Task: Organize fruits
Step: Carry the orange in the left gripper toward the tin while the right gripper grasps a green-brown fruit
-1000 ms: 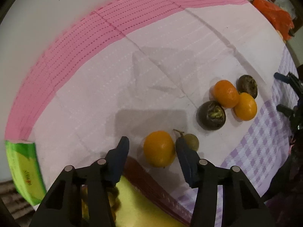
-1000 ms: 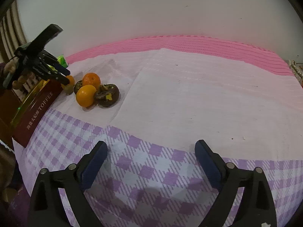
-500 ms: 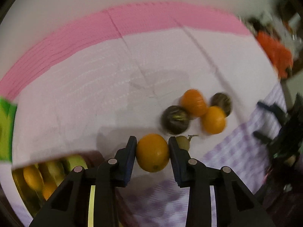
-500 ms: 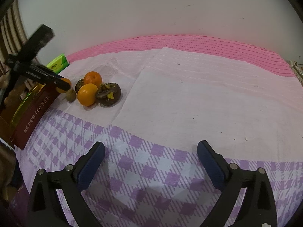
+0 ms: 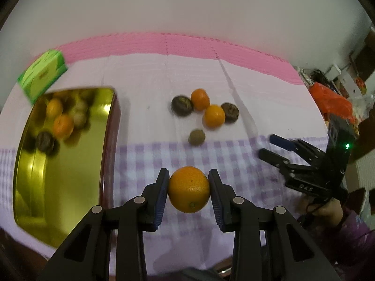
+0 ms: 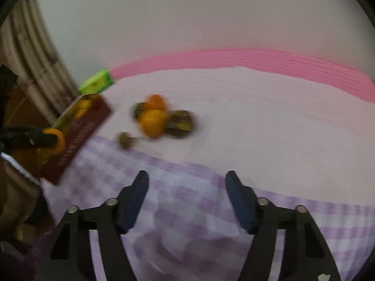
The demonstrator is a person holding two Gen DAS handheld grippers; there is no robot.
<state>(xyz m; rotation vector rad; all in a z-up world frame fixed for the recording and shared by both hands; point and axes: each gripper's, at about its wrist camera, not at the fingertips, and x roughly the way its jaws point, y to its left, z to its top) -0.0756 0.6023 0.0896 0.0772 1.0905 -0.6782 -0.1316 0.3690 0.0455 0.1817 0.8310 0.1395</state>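
In the left wrist view, the left gripper (image 5: 189, 193) now clamps an orange (image 5: 189, 193) between its blue pads and holds it clear of the checked cloth (image 5: 234, 154); a second ago that fruit sat on the cloth beside the tin with the jaws wide around it, so the pick is done and the carry has begun. The gold tin (image 5: 63, 164), which lay under the gripper before, now spreads out at nine o'clock of the held orange, with several fruits already lying at its far end, so the drop looks like a short swing to the left. At twelve o'clock, beyond the orange, a small brownish fruit (image 5: 196, 137) lies alone, and past it two more oranges and two dark fruits (image 5: 182, 105) huddle touching each other, all waiting to be collected. The right gripper (image 6: 187, 199), seen at three o'clock in the left view, has just been narrowing its jaws from wide to about half, with nothing between them; it hangs over the purple checks facing the cluster, likely lining up for the next fruit. Farthest back, a green box (image 5: 43, 75) rests behind the tin near the pink border.
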